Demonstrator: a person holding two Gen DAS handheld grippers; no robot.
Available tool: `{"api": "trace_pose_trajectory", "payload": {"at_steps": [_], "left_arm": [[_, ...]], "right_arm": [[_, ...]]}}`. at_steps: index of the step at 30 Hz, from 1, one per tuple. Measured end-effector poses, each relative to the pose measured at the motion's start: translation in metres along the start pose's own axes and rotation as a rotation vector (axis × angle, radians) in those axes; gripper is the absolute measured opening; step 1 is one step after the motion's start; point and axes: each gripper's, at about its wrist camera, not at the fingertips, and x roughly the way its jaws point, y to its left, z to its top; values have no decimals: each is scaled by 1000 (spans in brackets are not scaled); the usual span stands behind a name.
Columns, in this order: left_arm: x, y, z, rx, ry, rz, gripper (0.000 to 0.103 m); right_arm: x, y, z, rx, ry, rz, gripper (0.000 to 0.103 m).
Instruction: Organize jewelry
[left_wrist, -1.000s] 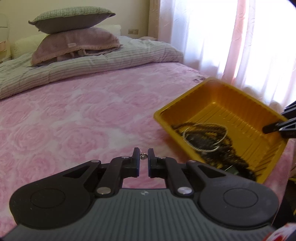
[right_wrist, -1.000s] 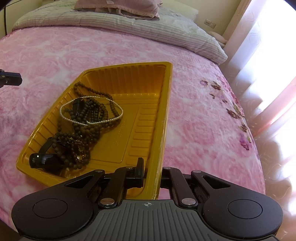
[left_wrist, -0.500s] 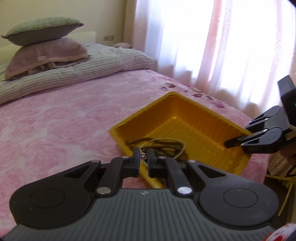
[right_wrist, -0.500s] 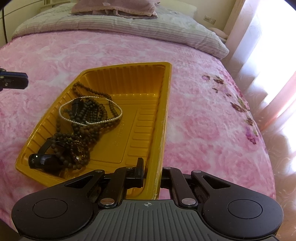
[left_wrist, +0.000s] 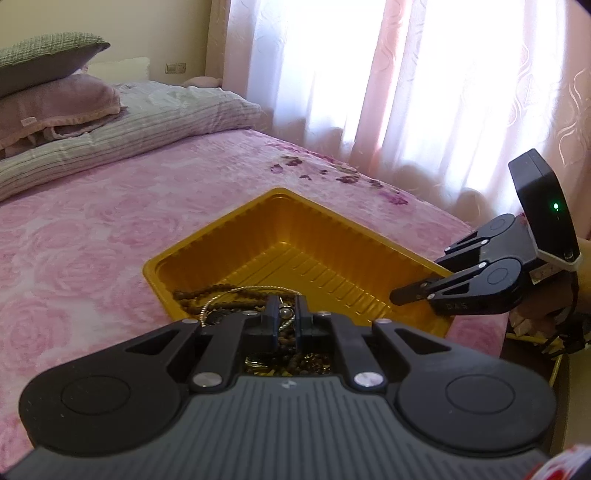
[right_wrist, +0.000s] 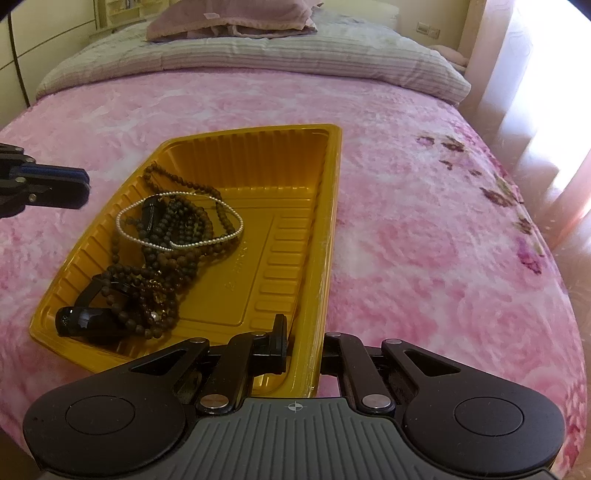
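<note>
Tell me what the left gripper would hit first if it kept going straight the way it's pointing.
Probably the dark bead necklaces lying in the yellow tray, or the tray floor just past them. The left gripper holds a small silver piece above them; depth is unclear.

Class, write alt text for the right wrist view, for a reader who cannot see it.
The right gripper clamps the near rim of a yellow tray resting on a pink rose-patterned bed. Inside the tray lie dark bead necklaces, a pearl strand and a black watch. The left gripper pokes in from the left edge.
</note>
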Motion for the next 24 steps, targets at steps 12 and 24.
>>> {"api": "trace_pose_trajectory", "payload": {"at_steps": [12,24], "left_arm": [[17,-1,-4,-9,57,10,8],[-9,27,-13,-88,21,71,26]], "right_arm": [[5,-10,-6,39,-13,27,8],[6,-14,-9,77,-28,39,8]]}}
